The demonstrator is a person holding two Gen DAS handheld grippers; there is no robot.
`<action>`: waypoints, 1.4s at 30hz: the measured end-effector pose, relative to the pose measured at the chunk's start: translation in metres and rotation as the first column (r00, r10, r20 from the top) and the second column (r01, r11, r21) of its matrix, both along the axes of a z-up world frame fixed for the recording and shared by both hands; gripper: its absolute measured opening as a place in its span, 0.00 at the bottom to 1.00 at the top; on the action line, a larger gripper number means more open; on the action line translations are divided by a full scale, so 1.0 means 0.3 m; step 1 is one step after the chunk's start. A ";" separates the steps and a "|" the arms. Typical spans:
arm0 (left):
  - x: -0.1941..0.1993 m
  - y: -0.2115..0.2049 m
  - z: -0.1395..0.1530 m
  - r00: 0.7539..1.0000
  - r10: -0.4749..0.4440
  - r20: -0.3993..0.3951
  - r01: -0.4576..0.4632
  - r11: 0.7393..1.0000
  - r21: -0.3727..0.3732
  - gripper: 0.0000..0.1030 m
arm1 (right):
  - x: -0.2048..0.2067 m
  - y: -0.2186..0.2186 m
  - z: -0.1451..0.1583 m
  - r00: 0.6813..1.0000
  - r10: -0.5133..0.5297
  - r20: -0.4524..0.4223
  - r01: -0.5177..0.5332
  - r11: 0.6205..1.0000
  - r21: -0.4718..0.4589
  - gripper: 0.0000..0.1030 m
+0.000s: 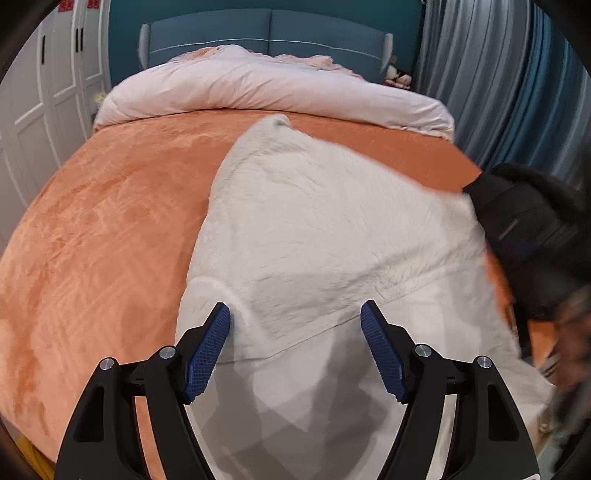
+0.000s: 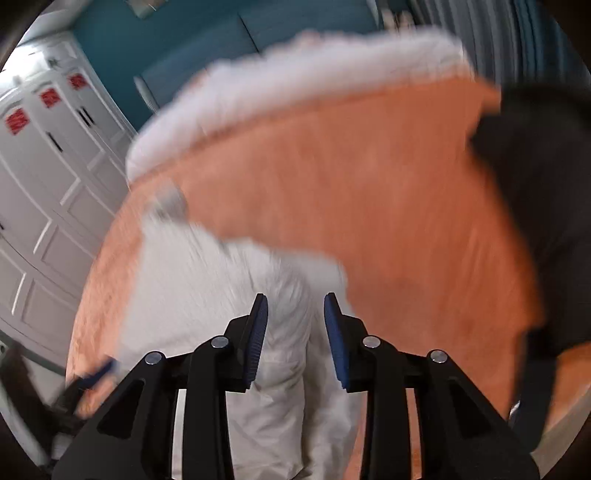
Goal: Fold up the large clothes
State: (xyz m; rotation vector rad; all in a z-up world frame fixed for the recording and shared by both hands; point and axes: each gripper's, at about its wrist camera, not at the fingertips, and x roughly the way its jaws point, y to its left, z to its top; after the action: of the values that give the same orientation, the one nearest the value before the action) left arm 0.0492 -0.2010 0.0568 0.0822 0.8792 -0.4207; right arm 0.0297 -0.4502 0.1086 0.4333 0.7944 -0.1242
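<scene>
Your left tool (image 1: 295, 314) hangs over the near part of the white garment (image 1: 332, 229) with its jaws spread wide and nothing between the blue pads (image 1: 207, 350); it is released. The garment lies on the bed, spread over the orange bedspread (image 1: 103, 236), with a fleecy, furry side turned up across the middle and a smoother white panel nearest you. One narrow end of it (image 1: 277, 122) reaches up toward the rolled pale pink duvet (image 1: 266, 88) at the head of the bed.

Your right tool (image 2: 295, 310) has its jaws partly apart. White cloth (image 2: 229, 295) lies below and between them, but the right wrist view is blurred, so you cannot tell whether the pads press on it. In the left wrist view that tool shows as a dark blurred shape (image 1: 528, 225) at the garment's right edge.

A black item (image 2: 539, 184) lies on the right side of the bedspread. A teal headboard (image 1: 266, 29), white wardrobe doors (image 1: 40, 92) and blue-grey curtains (image 1: 498, 74) stand around the bed.
</scene>
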 end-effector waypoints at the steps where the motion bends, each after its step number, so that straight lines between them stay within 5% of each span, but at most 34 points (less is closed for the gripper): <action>1: 0.002 -0.011 0.002 1.000 0.006 0.006 -0.006 1.000 0.010 0.68 | -0.003 0.028 0.068 0.999 0.008 0.043 -0.007 1.000 -0.022 0.30; 5: 0.019 -0.026 0.001 1.000 0.028 0.010 -0.029 0.999 0.026 0.70 | 0.080 0.137 0.171 0.992 0.060 0.108 -0.056 0.998 -0.038 0.30; 12: 0.112 -0.044 -0.003 0.997 0.076 0.026 -0.076 0.996 0.037 0.72 | 0.230 0.152 -0.139 0.998 -0.004 -0.055 0.000 0.997 -0.082 0.27; 16: 0.159 -0.068 -0.035 0.998 0.067 0.023 -0.068 0.996 0.050 0.77 | 0.209 0.122 -0.281 0.999 -0.018 -0.051 0.015 0.998 -0.056 0.27; 27: 0.200 -0.091 -0.137 0.994 0.099 0.043 -0.101 0.993 0.053 0.89 | 0.249 0.111 -0.432 1.000 -0.016 -0.025 0.016 1.000 0.001 0.26; 42: 0.209 -0.120 -0.217 0.989 0.109 0.104 -0.115 0.992 0.058 0.93 | 0.280 0.095 -0.532 0.999 -0.033 0.014 0.032 0.999 0.038 0.26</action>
State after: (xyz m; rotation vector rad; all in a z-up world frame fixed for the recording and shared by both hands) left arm 0.1119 -0.2371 -0.0083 0.1109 0.7942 -0.2809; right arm 0.1136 -0.4217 -0.0509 0.4820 0.7764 -0.1364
